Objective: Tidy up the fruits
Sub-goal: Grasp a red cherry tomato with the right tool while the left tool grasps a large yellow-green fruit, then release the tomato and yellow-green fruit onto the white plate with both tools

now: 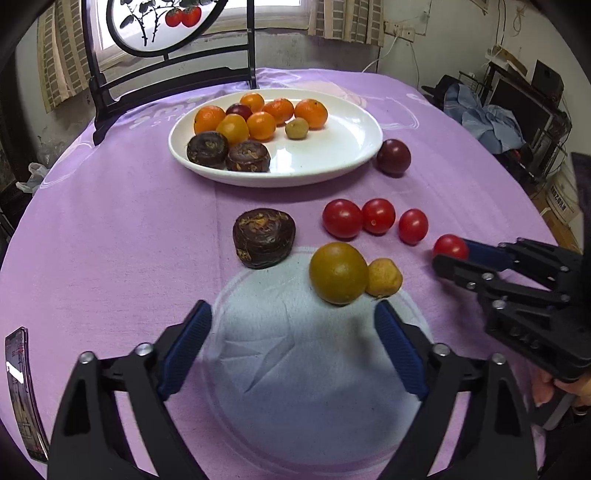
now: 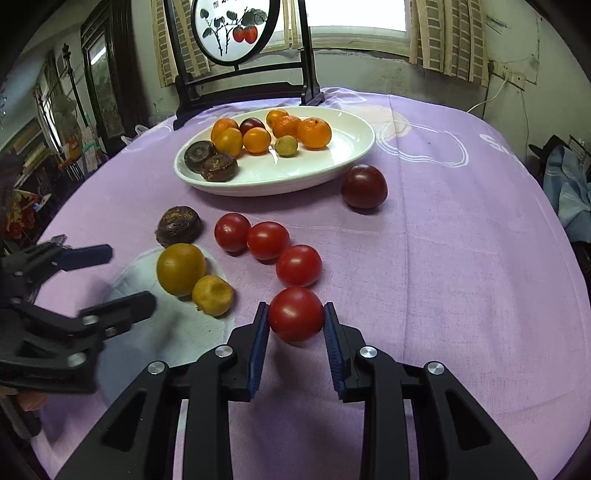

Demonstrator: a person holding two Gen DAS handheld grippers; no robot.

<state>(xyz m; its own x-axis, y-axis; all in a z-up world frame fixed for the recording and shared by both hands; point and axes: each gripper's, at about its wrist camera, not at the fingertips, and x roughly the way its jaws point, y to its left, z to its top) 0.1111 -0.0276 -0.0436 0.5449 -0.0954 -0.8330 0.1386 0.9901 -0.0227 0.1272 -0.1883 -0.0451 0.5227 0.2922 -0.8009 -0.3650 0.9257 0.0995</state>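
Observation:
A white plate holds several oranges, two dark brown fruits and a small green one. On the purple cloth lie a dark brown fruit, a dark plum, three red tomatoes, a large yellow-green fruit and a small yellow one. My right gripper is shut on a fourth red tomato; that tomato also shows in the left wrist view. My left gripper is open and empty, just short of the yellow-green fruit.
A black wooden stand with a round painted screen stands at the table's far edge behind the plate. A phone lies at the near left. A pale round patch marks the cloth under my left gripper.

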